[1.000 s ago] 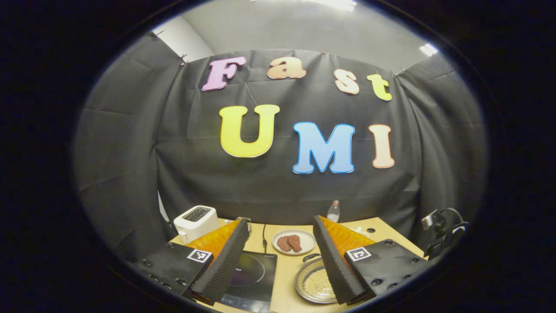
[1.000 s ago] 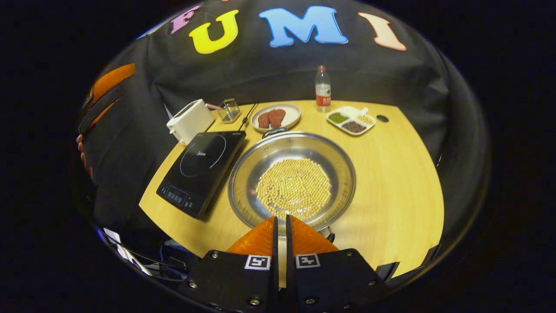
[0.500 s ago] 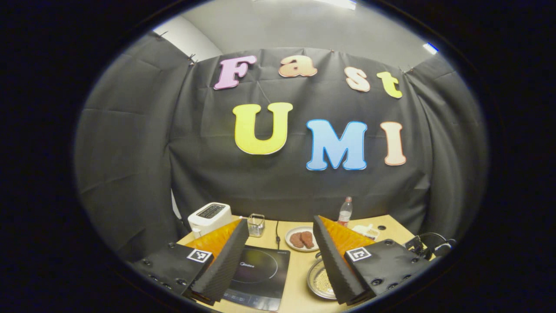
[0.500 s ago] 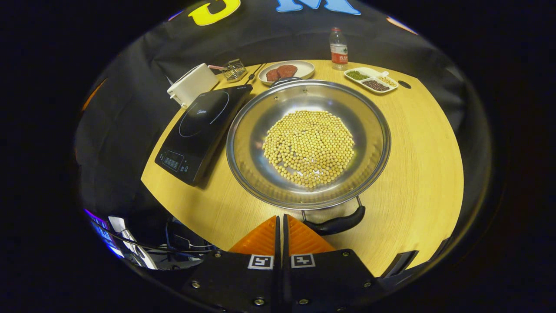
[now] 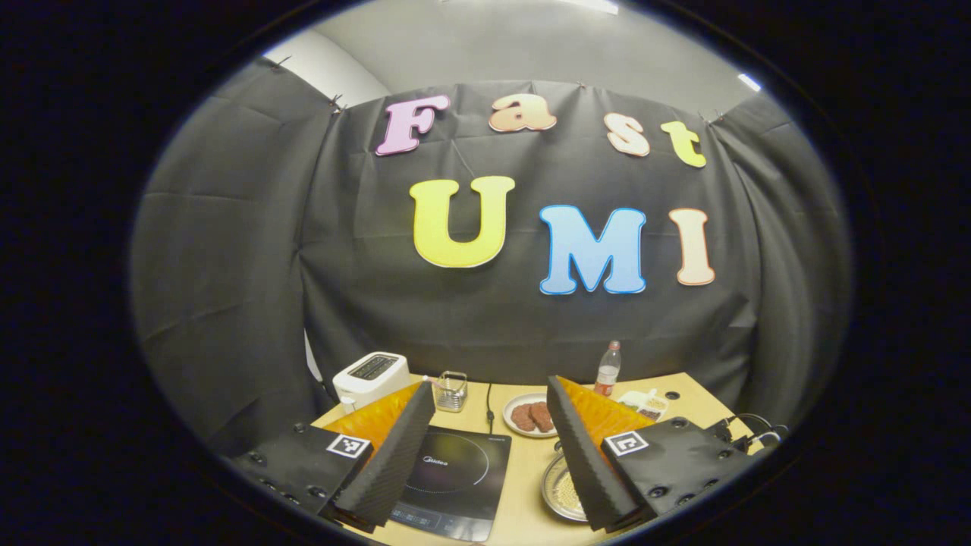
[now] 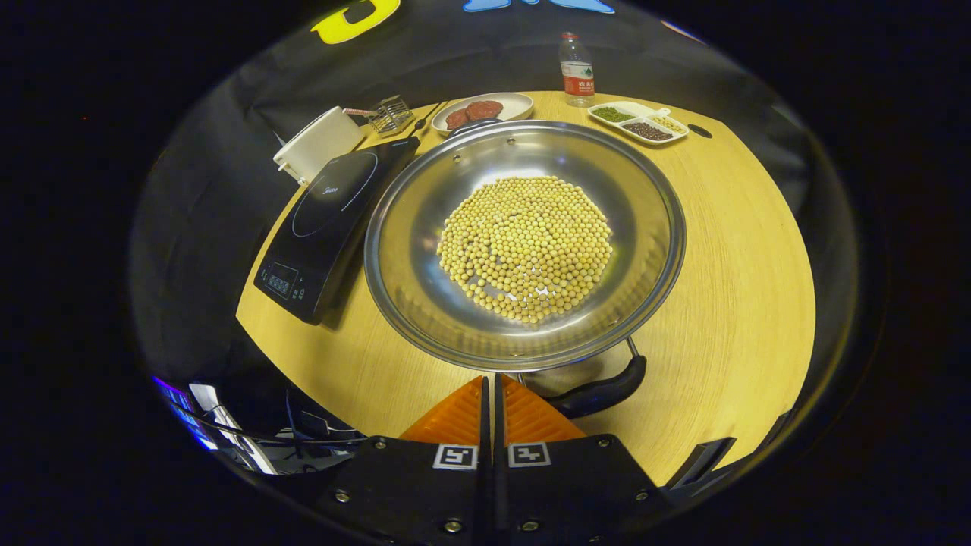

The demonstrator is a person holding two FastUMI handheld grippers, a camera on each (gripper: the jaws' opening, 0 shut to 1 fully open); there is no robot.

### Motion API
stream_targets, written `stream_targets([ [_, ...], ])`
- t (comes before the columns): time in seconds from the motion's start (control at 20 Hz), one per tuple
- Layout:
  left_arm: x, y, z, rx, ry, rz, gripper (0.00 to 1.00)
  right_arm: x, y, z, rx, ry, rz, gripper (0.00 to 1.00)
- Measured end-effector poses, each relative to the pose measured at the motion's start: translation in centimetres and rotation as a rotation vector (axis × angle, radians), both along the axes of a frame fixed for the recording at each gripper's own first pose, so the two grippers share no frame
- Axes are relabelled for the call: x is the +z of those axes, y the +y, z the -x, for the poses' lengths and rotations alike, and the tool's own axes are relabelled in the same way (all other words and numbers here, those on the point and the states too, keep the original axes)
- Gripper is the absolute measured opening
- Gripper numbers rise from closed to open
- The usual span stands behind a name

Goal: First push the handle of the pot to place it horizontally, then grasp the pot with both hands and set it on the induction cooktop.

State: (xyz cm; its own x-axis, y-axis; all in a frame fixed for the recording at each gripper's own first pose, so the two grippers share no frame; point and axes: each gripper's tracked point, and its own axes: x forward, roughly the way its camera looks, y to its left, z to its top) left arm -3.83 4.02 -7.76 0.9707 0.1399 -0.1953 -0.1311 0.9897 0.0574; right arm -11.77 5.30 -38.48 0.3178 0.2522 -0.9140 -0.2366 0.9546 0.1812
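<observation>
A wide steel pot (image 6: 425, 250) with yellow beans in it stands on the wooden table (image 6: 728, 258). Its black near handle (image 6: 603, 390) points toward me, and its far handle (image 6: 470, 126) faces the back. The black induction cooktop (image 6: 326, 220) lies just left of the pot. My right gripper (image 6: 491, 379) is shut on nothing; its tips sit just before the pot's near rim, left of the near handle. In the left gripper view, my left gripper (image 5: 489, 385) hangs open above the table's near side, with the cooktop (image 5: 455, 478) between its fingers and the pot (image 5: 557, 491) partly hidden behind one finger.
At the back of the table stand a white toaster (image 6: 315, 144), a small wire basket (image 6: 391, 114), a plate of meat (image 6: 482, 110), a water bottle (image 6: 576, 68) and a divided tray of beans (image 6: 637, 121). Bare wood lies right of the pot.
My right gripper has moved in toward the pot and tipped down, bringing the near handle into view. The left gripper has drawn back, so the table things look smaller.
</observation>
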Motion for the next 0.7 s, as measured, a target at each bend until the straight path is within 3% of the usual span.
stream_targets([
  [0.7,0.7,-3.0,-1.5,-0.058,-0.012,0.007,0.96,-0.2,-7.9,-2.5,-0.151,-0.054,0.108,0.01],
])
